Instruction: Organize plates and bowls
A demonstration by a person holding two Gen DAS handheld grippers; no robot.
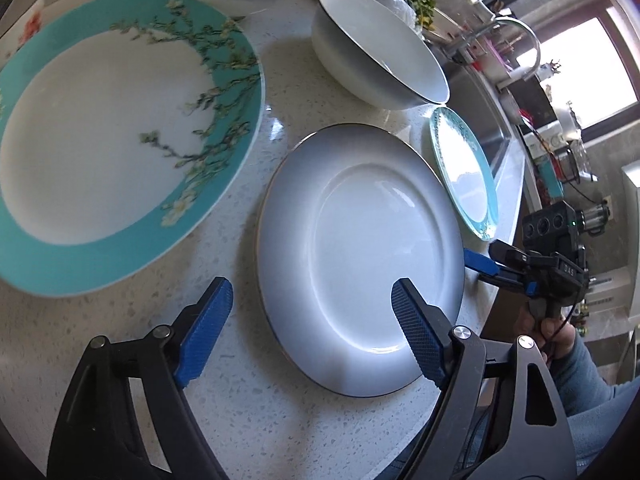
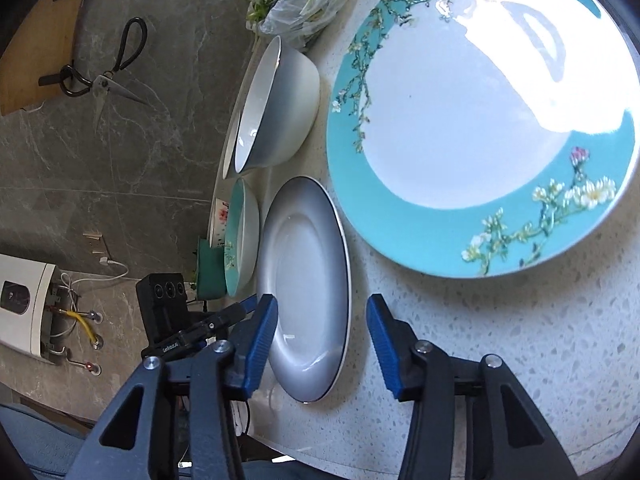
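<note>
Left wrist view: left gripper [image 1: 312, 304] jaws apart, held over the round grey-white glazed plate [image 1: 360, 256] lying flat near the speckled counter [image 1: 260, 412] front edge. Right wrist view: right gripper [image 2: 322, 322] jaws apart, straddling plate rim [image 2: 347, 280]. Stiff, slippery, fragile ceramic; rim should be pinched.

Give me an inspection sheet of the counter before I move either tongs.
Surface: speckled counter, plates lie flat.
Job's things: white plate; large teal floral plate; small teal plate; white bowl.
Clutter: bagged greens.
Grippers: left tongs open over the white plate's near rim; right tongs open astride its edge.
Cables: white cord on the wall.
Surroundings: scissors; faucet.
</note>
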